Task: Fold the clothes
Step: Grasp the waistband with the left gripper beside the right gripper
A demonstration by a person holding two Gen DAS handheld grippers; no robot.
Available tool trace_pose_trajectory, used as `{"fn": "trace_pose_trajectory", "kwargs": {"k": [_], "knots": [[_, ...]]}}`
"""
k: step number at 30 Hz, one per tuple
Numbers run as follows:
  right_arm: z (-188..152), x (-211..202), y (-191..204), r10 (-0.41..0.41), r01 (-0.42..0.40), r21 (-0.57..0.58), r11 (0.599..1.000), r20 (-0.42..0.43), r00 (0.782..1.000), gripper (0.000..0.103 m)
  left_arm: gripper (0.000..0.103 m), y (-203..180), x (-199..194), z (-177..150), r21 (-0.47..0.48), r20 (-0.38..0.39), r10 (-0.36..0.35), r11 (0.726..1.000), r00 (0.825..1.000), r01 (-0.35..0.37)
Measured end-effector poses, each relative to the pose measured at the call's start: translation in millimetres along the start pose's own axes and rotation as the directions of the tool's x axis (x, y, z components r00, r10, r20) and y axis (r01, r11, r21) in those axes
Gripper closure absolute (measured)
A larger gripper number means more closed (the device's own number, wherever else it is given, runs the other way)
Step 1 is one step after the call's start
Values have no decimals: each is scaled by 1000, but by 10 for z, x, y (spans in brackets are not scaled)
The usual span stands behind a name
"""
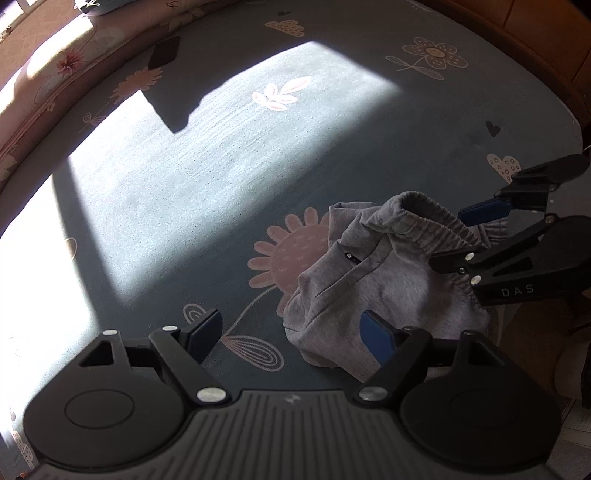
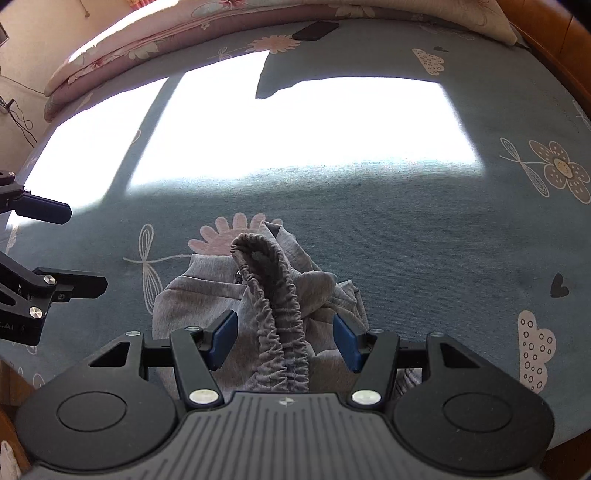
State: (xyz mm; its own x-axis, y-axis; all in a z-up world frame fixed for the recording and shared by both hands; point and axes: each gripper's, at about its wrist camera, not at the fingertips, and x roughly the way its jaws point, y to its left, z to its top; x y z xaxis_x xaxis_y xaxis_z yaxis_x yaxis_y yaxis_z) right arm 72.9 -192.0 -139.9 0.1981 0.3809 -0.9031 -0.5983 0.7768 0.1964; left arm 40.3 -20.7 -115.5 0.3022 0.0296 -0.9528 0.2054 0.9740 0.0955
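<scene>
A crumpled grey garment (image 1: 369,273) (image 2: 207,295) with a gathered elastic waistband (image 2: 280,314) lies on the blue-grey flowered bed sheet (image 2: 406,229). My right gripper (image 2: 286,339) points down over it. The waistband runs between its blue pads, with a gap showing on each side. In the left wrist view the right gripper (image 1: 467,238) straddles the waistband's raised edge (image 1: 424,218). My left gripper (image 1: 291,334) stands open at the garment's left edge, one pad over the grey cloth and the other over bare sheet. The left gripper (image 2: 70,247) also appears at the left of the right wrist view.
A flat black object (image 1: 164,51) (image 2: 316,30) lies far back on the sheet, near a pink flowered quilt (image 2: 147,40). A wooden bed frame (image 1: 535,55) (image 2: 554,37) borders the right side. Bright sunlight (image 2: 295,122) falls across the sheet's middle.
</scene>
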Motion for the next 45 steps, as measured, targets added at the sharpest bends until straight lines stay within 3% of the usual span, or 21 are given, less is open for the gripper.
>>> {"fn": "trace_pose_trajectory", "kwargs": {"k": [3, 6, 8, 10, 13, 16, 20, 22, 25, 28, 30, 32, 35, 36, 38, 39, 40, 43, 45], "knots": [[-25, 134, 92, 15, -18, -65, 998, -41, 999, 49, 22, 20, 59, -55, 49, 21, -19, 999, 1000, 18], [-42, 159, 163, -13, 7, -99, 995, -60, 998, 69, 22, 30, 116, -81, 96, 18, -33, 995, 999, 31], [-38, 148, 189, -32, 24, -105, 994, -73, 997, 77, 23, 48, 122, -85, 124, 19, -42, 992, 999, 40], [-22, 88, 216, -46, 37, -101, 994, -87, 995, 83, 23, 64, 116, -84, 166, 35, -53, 985, 998, 46], [10, -4, 278, -74, 61, -122, 991, -113, 991, 84, 23, 69, 127, -62, 254, 61, -55, 966, 997, 38], [41, -103, 362, -103, 83, -170, 982, -112, 988, 87, 23, 8, 115, 0, 390, 113, -92, 920, 989, 41], [47, -200, 447, -94, 73, -183, 980, -111, 989, 88, 22, -104, 85, 93, 577, 181, -177, 816, 968, 41], [48, -241, 478, -75, 55, -178, 982, -108, 991, 88, 21, -183, 49, 100, 709, 208, -270, 704, 940, 45], [61, -353, 493, -54, 37, -186, 982, -89, 995, 88, 20, -308, 4, 68, 896, 193, -397, 445, 897, 4], [55, -448, 509, -21, 3, -218, 976, -79, 997, 88, 20, -392, 37, 61, 979, 141, -462, 198, 876, -53], [44, -490, 521, -7, -13, -258, 966, -76, 997, 88, 21, -461, 47, 128, 995, 80, -488, 92, 869, -40], [43, -520, 528, 11, -33, -287, 957, -77, 997, 88, 21, -535, 47, 180, 1000, -18, -506, 5, 862, 24], [43, -578, 533, 27, -47, -313, 949, -67, 997, 88, 23, -657, 30, 134, 987, -152, -508, -114, 848, 109], [42, -593, 533, 30, -48, -316, 947, -64, 998, 88, 24, -705, 20, 105, 982, -182, -504, -139, 844, 129], [41, -614, 531, 30, -46, -315, 948, -56, 998, 88, 55, -761, 46, 108, 972, -233, -484, -154, 843, 180], [43, -618, 530, 28, -43, -311, 949, -55, 998, 88, 64, -783, 53, 103, 971, -237, -476, -135, 847, 196], [40, -621, 533, 28, -44, -304, 952, -56, 998, 88, 81, -783, 54, 98, 972, -233, -471, -106, 851, 208], [33, -601, 564, 31, -44, -283, 958, -49, 998, 88, 87, -751, 29, 74, 977, -200, -472, -26, 859, 213], [40, -606, 576, 37, -46, -265, 963, -40, 999, 88, 87, -732, -23, 10, 983, -164, -468, 2, 869, 186]]}}
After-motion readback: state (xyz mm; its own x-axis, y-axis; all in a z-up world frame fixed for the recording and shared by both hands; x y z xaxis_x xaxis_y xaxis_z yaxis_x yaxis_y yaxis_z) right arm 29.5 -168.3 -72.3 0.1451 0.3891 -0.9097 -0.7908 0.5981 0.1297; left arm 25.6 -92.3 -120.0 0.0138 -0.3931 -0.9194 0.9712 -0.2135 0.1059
